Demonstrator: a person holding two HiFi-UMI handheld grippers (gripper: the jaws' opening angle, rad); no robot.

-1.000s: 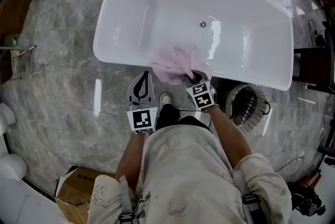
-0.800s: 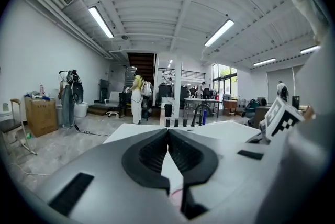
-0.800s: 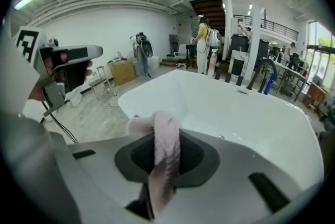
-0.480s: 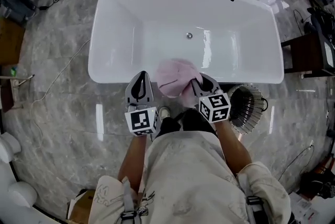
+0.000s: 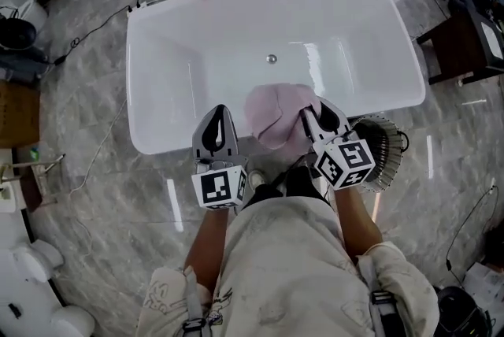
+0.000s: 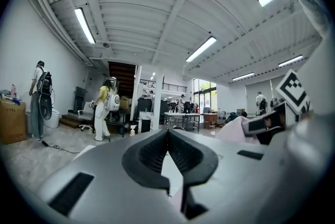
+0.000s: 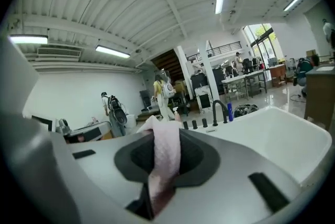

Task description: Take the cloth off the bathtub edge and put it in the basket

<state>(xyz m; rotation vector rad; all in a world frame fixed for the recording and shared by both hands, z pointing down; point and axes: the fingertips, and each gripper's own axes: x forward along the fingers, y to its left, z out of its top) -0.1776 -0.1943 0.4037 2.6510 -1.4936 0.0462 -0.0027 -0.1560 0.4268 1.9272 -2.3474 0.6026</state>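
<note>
Carry phase. Pink cloth (image 5: 276, 113) is pinched in right claw (image 5: 315, 115), jaws clenched on a fold, the rest bunched over near rim of bathtub (image 5: 157, 140). Left claw (image 5: 214, 123) closed, empty. Wire basket (image 5: 387, 156) on floor just right of right claw. Advice: hold grip firm, swing right w/ cloth clear of rim, centre over basket opening before release, i.e. no corner trailing outside.

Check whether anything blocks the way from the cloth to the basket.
Nothing visible does. The pink cloth is clamped in the right gripper, and the wire basket stands on the floor right beside that gripper.
</note>
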